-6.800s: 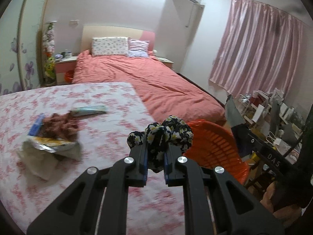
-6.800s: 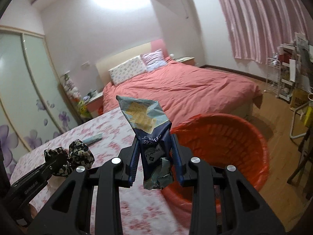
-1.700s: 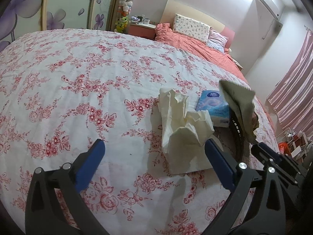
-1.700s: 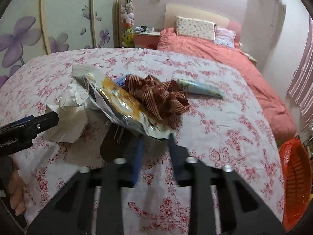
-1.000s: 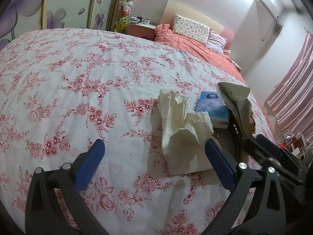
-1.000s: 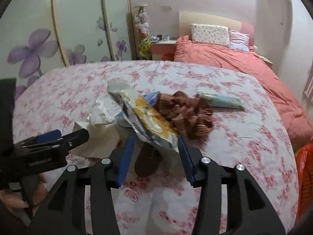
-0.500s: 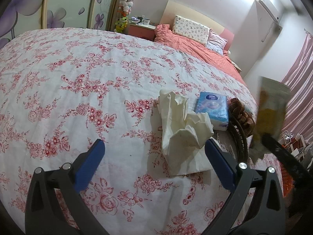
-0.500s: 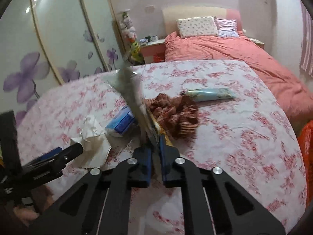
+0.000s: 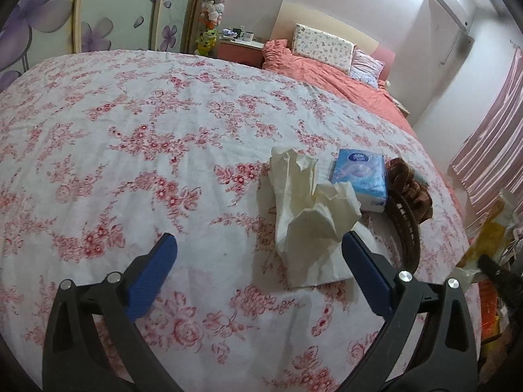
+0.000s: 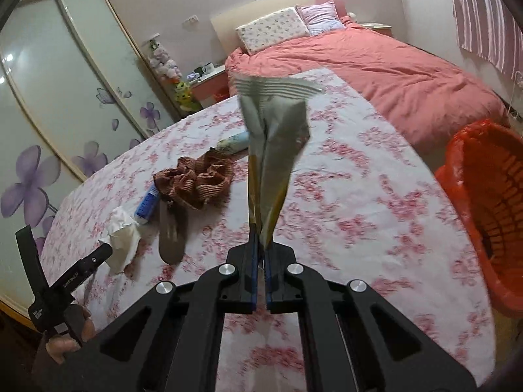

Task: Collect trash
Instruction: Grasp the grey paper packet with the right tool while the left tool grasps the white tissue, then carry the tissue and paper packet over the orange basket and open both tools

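My right gripper is shut on a silver and yellow snack wrapper, which stands up from its jaws above the floral bedspread. The wrapper also shows at the right edge of the left wrist view. My left gripper hangs wide open with nothing between its blue pads, just short of a crumpled cream tissue. Beside the tissue lie a blue tissue pack and a brown scrunchie. An orange basket sits past the bed's right edge.
A brown comb-like piece lies near the scrunchie, with a pale tube farther back. A second bed with a salmon cover lies beyond. Wardrobe doors with purple flowers line the left. A hand holds the left tool.
My right gripper closed on the snack wrapper, lifted it off the pile and carried it right toward the basket, rolling as it went. The left gripper stayed put and open.
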A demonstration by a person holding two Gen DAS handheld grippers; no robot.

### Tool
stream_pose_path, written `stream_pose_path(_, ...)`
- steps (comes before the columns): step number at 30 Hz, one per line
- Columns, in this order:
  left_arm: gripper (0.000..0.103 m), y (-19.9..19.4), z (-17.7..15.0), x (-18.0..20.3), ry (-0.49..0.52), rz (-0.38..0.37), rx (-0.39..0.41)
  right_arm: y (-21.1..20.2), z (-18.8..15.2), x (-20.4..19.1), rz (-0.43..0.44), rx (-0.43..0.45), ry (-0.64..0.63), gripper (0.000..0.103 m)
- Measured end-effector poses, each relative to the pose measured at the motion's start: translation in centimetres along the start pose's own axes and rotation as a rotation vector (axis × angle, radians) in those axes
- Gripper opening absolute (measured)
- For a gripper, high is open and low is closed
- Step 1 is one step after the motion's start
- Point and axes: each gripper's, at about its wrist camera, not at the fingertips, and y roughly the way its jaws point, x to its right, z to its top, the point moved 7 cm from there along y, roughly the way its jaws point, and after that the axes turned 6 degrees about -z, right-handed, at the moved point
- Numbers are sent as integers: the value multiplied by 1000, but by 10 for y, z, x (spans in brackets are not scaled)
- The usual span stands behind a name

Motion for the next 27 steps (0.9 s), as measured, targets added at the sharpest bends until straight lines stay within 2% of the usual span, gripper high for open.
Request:
stream_pose_path(8, 79, 13, -2, 33, 176, 111, -47, 7, 2, 5, 6, -12, 13, 3)
stream_pose_path(13, 65, 30, 6, 45, 170, 100, -87, 12, 4, -1, -10, -1, -14, 3)
stream_pose_path(14, 59, 32, 8, 47, 173, 102, -80, 13, 5, -2, -11, 0, -13, 3)
stream_pose_path(16, 39, 35, 11, 52, 185, 88, -77, 14, 6, -1, -7, 0, -7, 3)
stream_pose_path(17, 35, 37, 12, 55, 187, 85, -77, 14, 6, -1, -5, 1, -6, 3)
stream_pose_path(20, 31, 33, 15, 50, 181, 67, -54, 12, 7, -1, 2, 3, -10, 3)
stream_pose_path(27, 31, -13, 27, 59, 206, 53, 36, -3, 7, 7, 33, 15, 8, 3)
